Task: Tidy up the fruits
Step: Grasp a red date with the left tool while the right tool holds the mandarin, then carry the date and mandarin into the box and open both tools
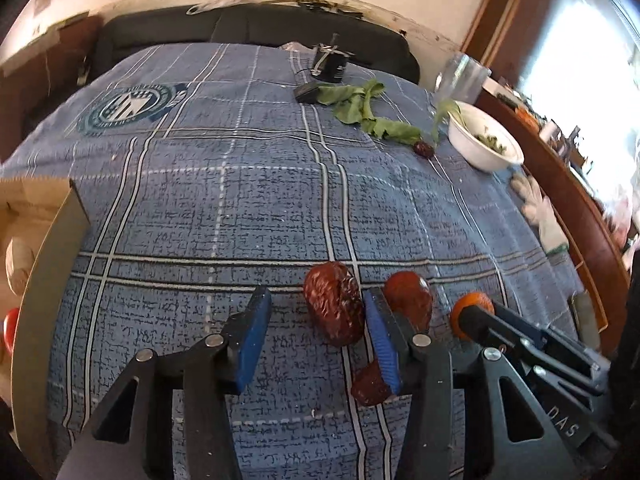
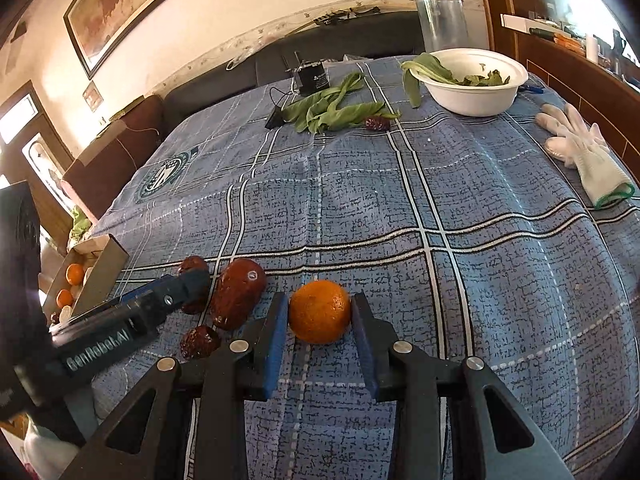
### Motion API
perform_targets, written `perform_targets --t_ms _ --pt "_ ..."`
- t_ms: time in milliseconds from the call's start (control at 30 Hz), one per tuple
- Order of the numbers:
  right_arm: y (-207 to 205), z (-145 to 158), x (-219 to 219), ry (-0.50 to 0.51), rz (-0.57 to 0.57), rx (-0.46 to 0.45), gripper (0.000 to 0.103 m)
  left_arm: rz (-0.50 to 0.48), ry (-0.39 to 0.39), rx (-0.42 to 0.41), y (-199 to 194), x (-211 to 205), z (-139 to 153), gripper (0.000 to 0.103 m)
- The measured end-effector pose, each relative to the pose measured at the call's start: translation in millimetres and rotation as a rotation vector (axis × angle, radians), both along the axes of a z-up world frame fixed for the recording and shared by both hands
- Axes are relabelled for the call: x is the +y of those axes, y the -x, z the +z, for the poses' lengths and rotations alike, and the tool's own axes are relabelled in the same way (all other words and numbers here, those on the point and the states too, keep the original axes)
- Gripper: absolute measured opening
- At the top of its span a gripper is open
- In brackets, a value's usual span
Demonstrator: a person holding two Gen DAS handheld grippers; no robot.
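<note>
**Already bracketed: the orange sits between the right tongs, the dates lie off to the left**

Squarely between the two blue pads of the right gripper (image 2: pixel 320 316) an orange (image 2: pixel 320 311) is seen resting on the blue plaid tablecloth (image 2: pixel 440 200). The jaws are parted around it, one pad just beside each flank; whether either pad actually touches the peel cannot be told. Being round, the orange offers no long axis to be matched, so only a closing of the jaws is judged to be needed.

The left gripper (image 1: pixel 316 340) is held open and empty. A large wrinkled date (image 1: pixel 334 308) lies within its span, crowded against the right-hand pad, its long axis running roughly along the fingers. A smoother brown fruit (image 1: pixel 410 300) lies just outside that pad, and a smaller date (image 1: pixel 370 386) is partly hidden under it. For a clean grasp of the large date, a small shift rightward is judged necessary.

A cardboard box (image 2: pixel 102 276), already holding small oranges, stands at the table's left edge, nearer the left hand. The orange would therefore have to be carried across the dates and the left tool.

Farther off, a white bowl (image 2: pixel 476 80), leafy greens (image 2: pixel 332 108) and one stray date (image 2: pixel 377 123) are visible.
</note>
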State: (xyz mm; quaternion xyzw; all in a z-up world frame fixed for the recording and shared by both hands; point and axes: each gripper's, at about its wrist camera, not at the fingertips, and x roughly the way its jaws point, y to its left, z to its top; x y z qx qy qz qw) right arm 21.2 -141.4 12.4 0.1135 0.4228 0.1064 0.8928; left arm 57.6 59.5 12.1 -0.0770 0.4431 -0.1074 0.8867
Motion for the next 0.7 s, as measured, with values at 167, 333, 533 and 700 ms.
perform_targets --t_ms 167,333,533,700 --pt "4.3 4.6 0.0 -0.001 -0.011 -0.026 0.034 -0.005 0.036 0.013 1.9 2.9 -1.8 0.022" --pt "4.6 5.7 -2.0 -0.007 -0.025 -0.033 0.034 0.012 0.085 0.023 1.2 10.2 -3.0 0.022" --pt "5.5 8.6 -2.3 -0.004 -0.031 -0.058 0.034 0.026 0.087 0.007 3.8 12.6 -0.9 0.022" --pt "0.7 5.0 -2.0 0.0 -0.042 -0.056 0.034 0.038 0.095 -0.013 6.4 15.7 2.2 0.022"
